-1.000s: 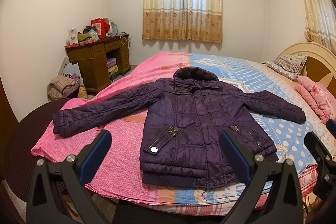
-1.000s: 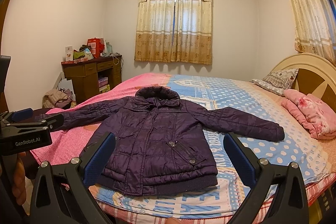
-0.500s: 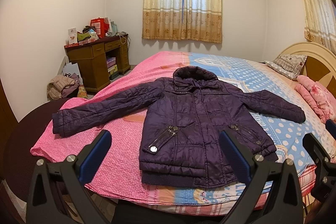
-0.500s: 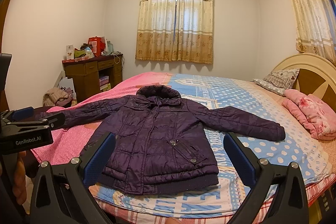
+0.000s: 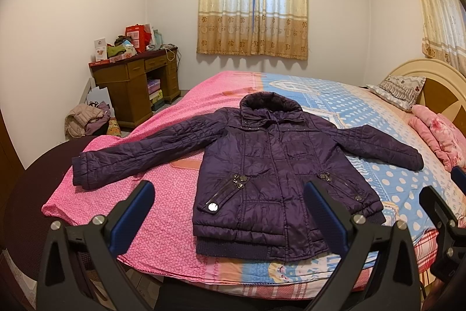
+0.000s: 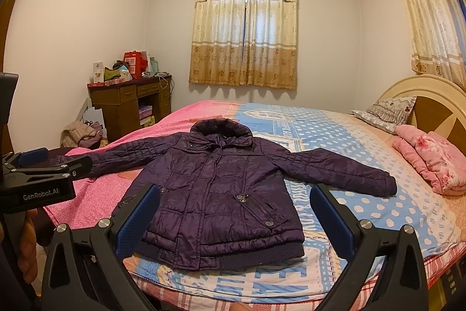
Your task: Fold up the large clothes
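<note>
While flat on the bed [image 5: 163,223], purple jacket [image 5: 271,174]; left hand-held gripper [image 5: 230,217] and right hand-held gripper [image 6: 236,220] both spread, empty.

Both tongs [image 5: 230,212] [image 6: 236,212] are black-framed, with blue textured pads and silver screws.

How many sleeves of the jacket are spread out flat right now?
2: left sleeve reaches over the pink sheet, right sleeve over the blue dotted sheet.

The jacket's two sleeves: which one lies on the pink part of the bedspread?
The sleeve stretching toward the desk side lies on pink; the other sleeve, toward the headboard, lies on blue polka-dot fabric.
</note>
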`<state>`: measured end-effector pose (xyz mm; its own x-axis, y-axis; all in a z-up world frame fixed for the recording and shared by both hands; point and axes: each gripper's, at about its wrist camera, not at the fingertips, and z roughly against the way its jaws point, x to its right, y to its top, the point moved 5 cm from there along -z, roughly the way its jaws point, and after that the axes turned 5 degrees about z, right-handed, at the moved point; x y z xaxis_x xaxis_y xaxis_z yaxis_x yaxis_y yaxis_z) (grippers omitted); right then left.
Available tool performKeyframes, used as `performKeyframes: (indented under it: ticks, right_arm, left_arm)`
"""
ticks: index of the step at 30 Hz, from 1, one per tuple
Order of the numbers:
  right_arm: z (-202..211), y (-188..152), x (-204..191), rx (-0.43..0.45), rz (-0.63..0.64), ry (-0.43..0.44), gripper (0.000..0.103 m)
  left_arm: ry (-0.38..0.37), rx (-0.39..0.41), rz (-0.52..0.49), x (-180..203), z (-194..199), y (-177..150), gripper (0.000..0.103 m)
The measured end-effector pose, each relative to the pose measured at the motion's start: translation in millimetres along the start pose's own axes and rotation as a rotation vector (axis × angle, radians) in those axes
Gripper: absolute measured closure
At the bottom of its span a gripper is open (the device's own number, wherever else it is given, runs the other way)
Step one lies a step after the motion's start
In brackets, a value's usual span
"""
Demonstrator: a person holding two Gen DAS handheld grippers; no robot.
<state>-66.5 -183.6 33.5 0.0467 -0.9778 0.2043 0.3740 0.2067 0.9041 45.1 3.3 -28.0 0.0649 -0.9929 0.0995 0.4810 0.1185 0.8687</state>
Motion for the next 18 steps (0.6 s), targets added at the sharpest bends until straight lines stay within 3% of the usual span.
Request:
performKeyframes:
  ticks: [18]
  right_arm:
    - [-0.7,0.4,2.0,0.022,-0.006,0.030,0.001]
  left_arm:
    - [0.007,-0.010,-0.008,3.8,-9.1,-6.5,0.000]
